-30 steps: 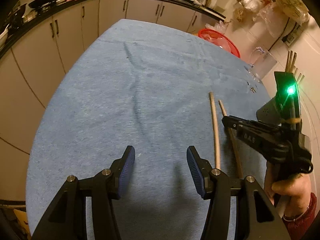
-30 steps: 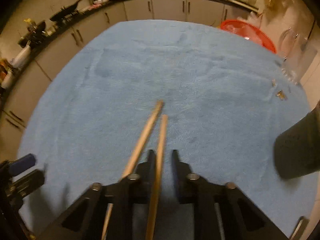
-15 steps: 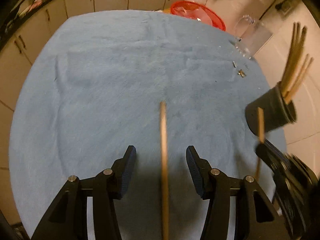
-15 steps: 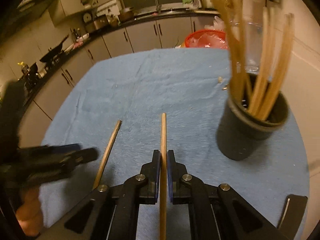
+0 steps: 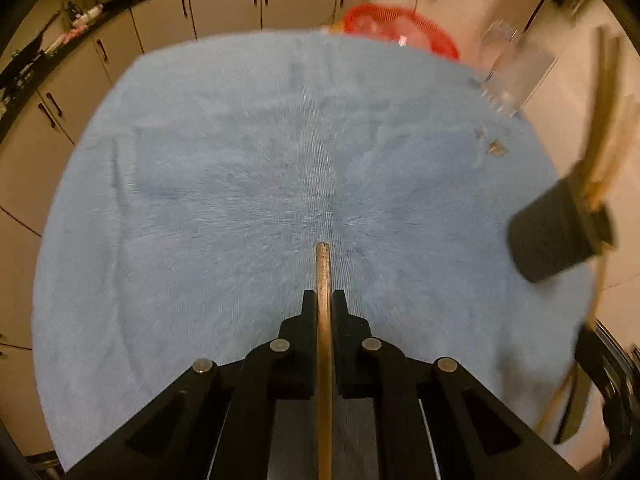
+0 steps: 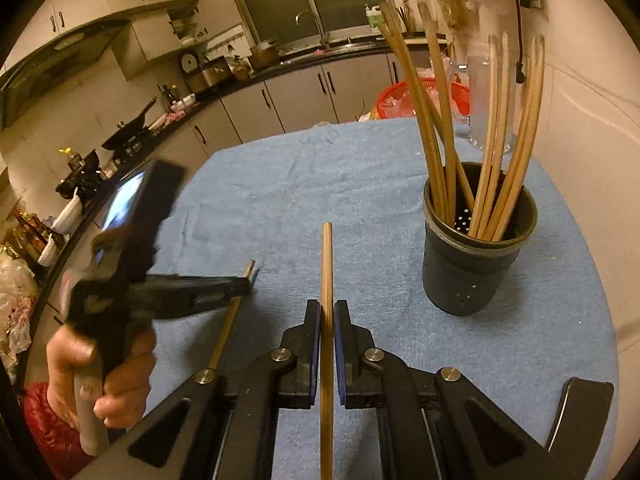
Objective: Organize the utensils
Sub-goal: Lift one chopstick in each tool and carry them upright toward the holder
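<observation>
Both sets of jaws are clenched, each on one wooden chopstick. The left gripper point(image 5: 323, 300) grips the left chopstick point(image 5: 323, 280) between its pads; the stick's end projects forward past the fingertips over the blue cloth point(image 5: 224, 208). One second ago these jaws stood wide apart with nothing between them; half a second ago the stick lay between the open pads, not yet gripped.

The right gripper point(image 6: 327, 312) clamps the right chopstick point(image 6: 327, 264), which runs straight forward along the fingers and ends left of the black holder point(image 6: 476, 276). One second ago this gripper was low over the cloth with two sticks at its fingers; now only one is held and the other is in the left gripper.

The holder stands upright on the cloth, with a bundle of chopsticks point(image 6: 496, 140) leaning inside it. In the right wrist view, the left gripper point(image 6: 246, 278) appears blurred, well left of the holder, held by a hand point(image 6: 100, 368) in a red sleeve point(image 6: 44, 420). Beyond the holder stand a clear jug point(image 6: 486, 100) and a red basket point(image 6: 400, 100). In the left wrist view the holder point(image 5: 556, 232) sits at the right edge, blurred.
</observation>
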`<state>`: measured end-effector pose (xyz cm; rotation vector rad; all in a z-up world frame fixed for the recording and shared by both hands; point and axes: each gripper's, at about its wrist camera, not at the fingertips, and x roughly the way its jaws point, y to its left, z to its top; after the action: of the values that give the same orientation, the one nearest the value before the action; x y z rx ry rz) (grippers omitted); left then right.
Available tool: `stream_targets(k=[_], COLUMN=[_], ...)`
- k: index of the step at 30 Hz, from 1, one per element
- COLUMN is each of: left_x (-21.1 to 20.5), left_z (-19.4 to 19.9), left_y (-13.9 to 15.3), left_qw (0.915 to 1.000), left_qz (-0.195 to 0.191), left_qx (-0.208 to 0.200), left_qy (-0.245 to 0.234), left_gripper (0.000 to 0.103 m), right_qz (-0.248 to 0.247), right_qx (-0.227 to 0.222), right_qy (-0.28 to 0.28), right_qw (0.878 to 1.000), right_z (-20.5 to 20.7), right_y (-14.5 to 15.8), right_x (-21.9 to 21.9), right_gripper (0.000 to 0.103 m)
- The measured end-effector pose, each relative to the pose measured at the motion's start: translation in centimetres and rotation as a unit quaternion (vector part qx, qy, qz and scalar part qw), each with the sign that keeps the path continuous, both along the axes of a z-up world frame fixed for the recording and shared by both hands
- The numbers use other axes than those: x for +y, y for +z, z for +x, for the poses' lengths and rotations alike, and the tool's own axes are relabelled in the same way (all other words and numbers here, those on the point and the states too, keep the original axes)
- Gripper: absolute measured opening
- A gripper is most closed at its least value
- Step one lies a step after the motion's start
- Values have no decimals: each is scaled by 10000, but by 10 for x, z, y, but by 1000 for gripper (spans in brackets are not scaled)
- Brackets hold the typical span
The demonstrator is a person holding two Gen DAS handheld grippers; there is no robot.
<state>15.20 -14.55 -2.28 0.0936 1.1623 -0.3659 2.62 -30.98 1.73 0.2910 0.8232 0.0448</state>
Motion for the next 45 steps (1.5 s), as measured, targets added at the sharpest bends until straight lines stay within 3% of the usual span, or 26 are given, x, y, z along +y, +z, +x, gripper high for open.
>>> stream_targets(k=[9,15,21,45], left_x=[51,56,58,49], left_z=[-71,-88,-101,-110], left_y=[92,114,131,147], left_qw=[9898,9843,9812,9777], left_qz=[-712,-787,-838,-884], left_qx=[-1235,-1579,-1738,-1905], left_qy=[78,102,101,30], left_gripper=[7,7,7,7], right_qz=[-82,-333,-298,-154], right_qx=[-825,-1230,-1312,-1550], right_qy=[115,159,109,-121], right_qw=[9965,9917,9909,9877], right_z=[-32,-50,-56,-77], right_y=[45,66,70,82], right_x=[19,35,33,18], right_gripper=[7,7,7,7])
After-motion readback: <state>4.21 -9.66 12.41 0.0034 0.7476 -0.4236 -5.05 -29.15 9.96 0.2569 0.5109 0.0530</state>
